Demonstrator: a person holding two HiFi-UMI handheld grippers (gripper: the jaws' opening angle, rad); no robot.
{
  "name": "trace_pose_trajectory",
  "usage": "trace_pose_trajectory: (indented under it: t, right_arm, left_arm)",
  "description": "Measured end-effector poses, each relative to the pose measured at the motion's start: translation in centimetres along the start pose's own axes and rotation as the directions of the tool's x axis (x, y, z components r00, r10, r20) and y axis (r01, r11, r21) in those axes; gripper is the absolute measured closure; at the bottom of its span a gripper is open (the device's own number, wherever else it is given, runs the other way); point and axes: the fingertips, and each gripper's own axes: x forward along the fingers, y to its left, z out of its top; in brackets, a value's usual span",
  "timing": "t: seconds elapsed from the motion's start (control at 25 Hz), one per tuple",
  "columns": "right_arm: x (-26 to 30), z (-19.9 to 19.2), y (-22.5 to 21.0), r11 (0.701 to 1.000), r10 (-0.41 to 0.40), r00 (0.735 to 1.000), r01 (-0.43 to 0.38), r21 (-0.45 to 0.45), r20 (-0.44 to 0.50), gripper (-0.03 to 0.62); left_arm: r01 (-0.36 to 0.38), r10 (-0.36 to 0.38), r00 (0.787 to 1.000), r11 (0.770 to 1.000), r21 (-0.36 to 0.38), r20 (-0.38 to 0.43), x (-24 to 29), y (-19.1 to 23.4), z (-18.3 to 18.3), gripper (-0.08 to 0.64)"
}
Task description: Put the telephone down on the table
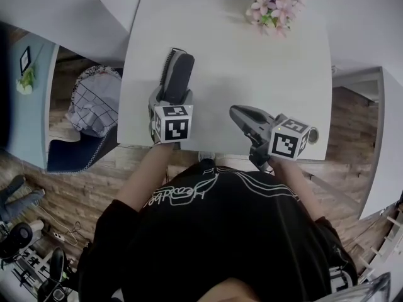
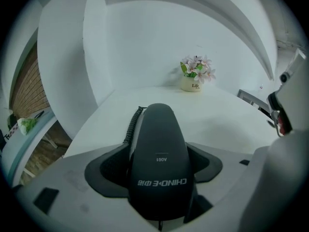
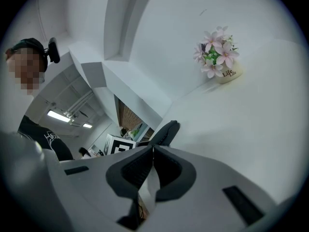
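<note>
The black telephone handset [image 1: 179,71] lies lengthwise on the white table [image 1: 264,68] near its left edge, with its coiled cord [image 1: 166,60] along its left side. My left gripper [image 1: 171,99] stands around the handset's near end. In the left gripper view the handset [image 2: 157,124] fills the space between the dark pads [image 2: 108,170], which flank its sides closely without clearly pressing on it. My right gripper [image 1: 236,113] hovers at the table's front right, jaws closed together and empty; in its own view the right gripper [image 3: 153,151] shows its pads meeting.
A small pot of pink flowers [image 1: 272,5] stands at the table's far edge, also seen as the flower pot [image 2: 194,76] ahead of the handset. A wire basket [image 1: 94,102] sits on a chair left of the table. The table's front edge runs just before my body.
</note>
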Motion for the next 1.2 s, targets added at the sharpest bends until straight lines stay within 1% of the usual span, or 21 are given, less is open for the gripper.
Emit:
trace_pose_trajectory:
  t: [0.12, 0.2, 0.28, 0.36, 0.52, 0.56, 0.6, 0.64, 0.72, 0.8, 0.84, 0.92, 0.96, 1.0, 1.08, 1.12, 1.2]
  right_arm:
    - [-0.6, -0.4, 0.4, 1.000, 0.006, 1.000, -0.006, 0.002, 0.000, 0.552]
    - [-1.1, -0.4, 0.9, 1.000, 0.025, 1.000, -0.025, 0.018, 0.012, 0.552]
    - [-1.8, -0.4, 1.2, 0.997, 0.048, 0.998, -0.050, 0.054, 0.034, 0.552]
    - [-2.6, -0.6, 1.3, 0.996, 0.055, 0.997, -0.058, 0.069, 0.045, 0.552]
    - [-4.2, -1.5, 2.2, 0.997, 0.060, 0.997, -0.062, 0.041, 0.040, 0.552]
    - [-4.6, -1.7, 2.6, 0.997, 0.063, 0.997, -0.065, 0.030, 0.039, 0.552]
    - [-5.1, -1.9, 3.0, 0.998, 0.066, 0.997, -0.067, 0.017, 0.037, 0.552]
    - [-5.7, -2.2, 3.5, 0.998, 0.069, 0.997, -0.070, 0.001, 0.035, 0.552]
    - [-6.9, -2.6, 4.6, 0.996, 0.078, 0.997, -0.077, -0.035, 0.030, 0.552]
    - [-8.0, -3.0, 6.1, 0.992, 0.096, 0.995, -0.094, -0.078, 0.027, 0.552]
    - [-8.7, -3.1, 7.1, 0.988, 0.112, 0.993, -0.109, -0.108, 0.026, 0.552]
    - [-10.0, -3.2, 9.1, 0.974, 0.151, 0.988, -0.144, -0.175, 0.027, 0.552]
    - [-10.7, -3.4, 10.3, 0.965, 0.171, 0.985, -0.162, -0.204, 0.027, 0.552]
    - [-11.5, -3.8, 11.4, 0.957, 0.191, 0.981, -0.180, -0.229, 0.025, 0.552]
    - [-13.2, -4.5, 13.8, 0.939, 0.226, 0.974, -0.212, -0.270, 0.020, 0.552]
    - [-14.1, -4.9, 14.9, 0.930, 0.242, 0.970, -0.226, -0.291, 0.021, 0.552]
    - [-16.2, -5.6, 17.0, 0.908, 0.277, 0.961, -0.251, -0.335, 0.029, 0.552]
  left_arm:
    - [0.015, -0.014, 0.999, 0.999, -0.038, 0.030, -0.7, 0.5, 0.0, 0.233]
    - [0.044, -0.036, 0.994, 0.996, -0.075, 0.100, -2.0, 0.8, 0.7, 0.232]
    - [0.082, -0.064, 0.980, 0.992, -0.093, 0.189, -3.8, 0.9, 1.5, 0.232]
    - [0.123, -0.095, 0.963, 0.987, -0.101, 0.251, -5.9, 1.1, 1.9, 0.232]
    - [0.231, -0.184, 0.932, 0.965, -0.122, 0.313, -10.7, 0.4, 2.3, 0.233]
    - [0.262, -0.208, 0.920, 0.956, -0.128, 0.331, -12.0, -0.1, 2.5, 0.233]
    - [0.299, -0.234, 0.904, 0.944, -0.139, 0.358, -13.4, -0.8, 2.9, 0.233]
    - [0.343, -0.262, 0.882, 0.927, -0.152, 0.392, -14.9, -1.6, 3.2, 0.233]
    - [0.433, -0.318, 0.829, 0.886, -0.169, 0.460, -18.1, -3.6, 3.9, 0.233]
    - [0.508, -0.371, 0.781, 0.846, -0.165, 0.503, -21.2, -5.7, 4.2, 0.238]
    - [0.540, -0.397, 0.757, 0.827, -0.155, 0.518, -22.6, -6.9, 4.2, 0.252]
    - [0.596, -0.450, 0.710, 0.794, -0.120, 0.542, -25.3, -9.2, 4.2, 0.312]
    - [0.616, -0.473, 0.688, 0.781, -0.099, 0.550, -26.6, -10.4, 4.0, 0.349]
    - [0.630, -0.488, 0.671, 0.772, -0.083, 0.558, -28.0, -11.6, 3.8, 0.381]
    - [0.647, -0.504, 0.646, 0.760, -0.061, 0.573, -30.4, -13.7, 3.2, 0.402]
    - [0.652, -0.508, 0.634, 0.756, -0.050, 0.583, -31.5, -14.8, 2.9, 0.426]
    - [0.652, -0.506, 0.612, 0.757, -0.026, 0.608, -33.5, -16.7, 2.5, 0.506]
